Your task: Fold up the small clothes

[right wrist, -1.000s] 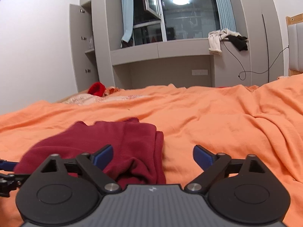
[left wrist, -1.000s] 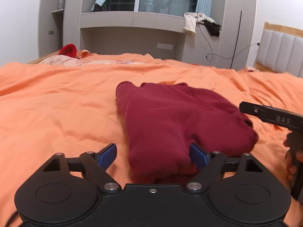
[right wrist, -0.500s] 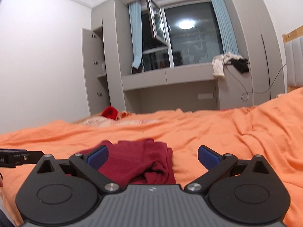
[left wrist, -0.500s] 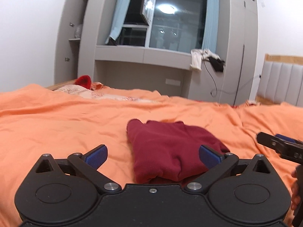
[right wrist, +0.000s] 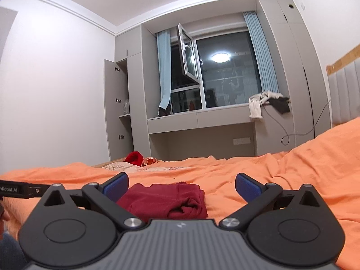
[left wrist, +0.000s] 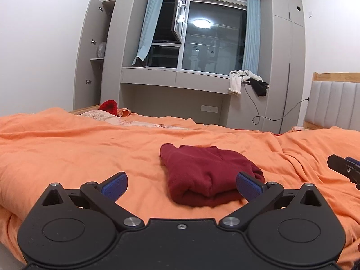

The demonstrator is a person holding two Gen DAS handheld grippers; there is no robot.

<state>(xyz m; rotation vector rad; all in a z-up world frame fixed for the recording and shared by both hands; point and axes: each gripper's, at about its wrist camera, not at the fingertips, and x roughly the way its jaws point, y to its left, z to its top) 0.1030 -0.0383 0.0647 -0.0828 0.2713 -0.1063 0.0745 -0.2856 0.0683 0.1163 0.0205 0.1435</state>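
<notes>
Left wrist view shows the left tool [left wrist: 181, 185] with its jaws wide and nothing between the pads. The garment [left wrist: 208, 175], dark red and folded into a thick bundle, lies on the bed [left wrist: 67, 153] just ahead of this tool and a little toward its right pad. Its long axis runs away from the camera, with the rolled fold edge nearest to the tool.

In the right wrist view the right tool [right wrist: 181, 185] is also wide and holds nothing; the garment [right wrist: 166, 200] lies ahead of it, toward its left pad. So the bundle is between the two tools, and the left one seems slightly nearer.

Around the garment the bed is bare orange cover on all sides, with much open room; its far edge is well apart. The fold looks finished to me.
</notes>
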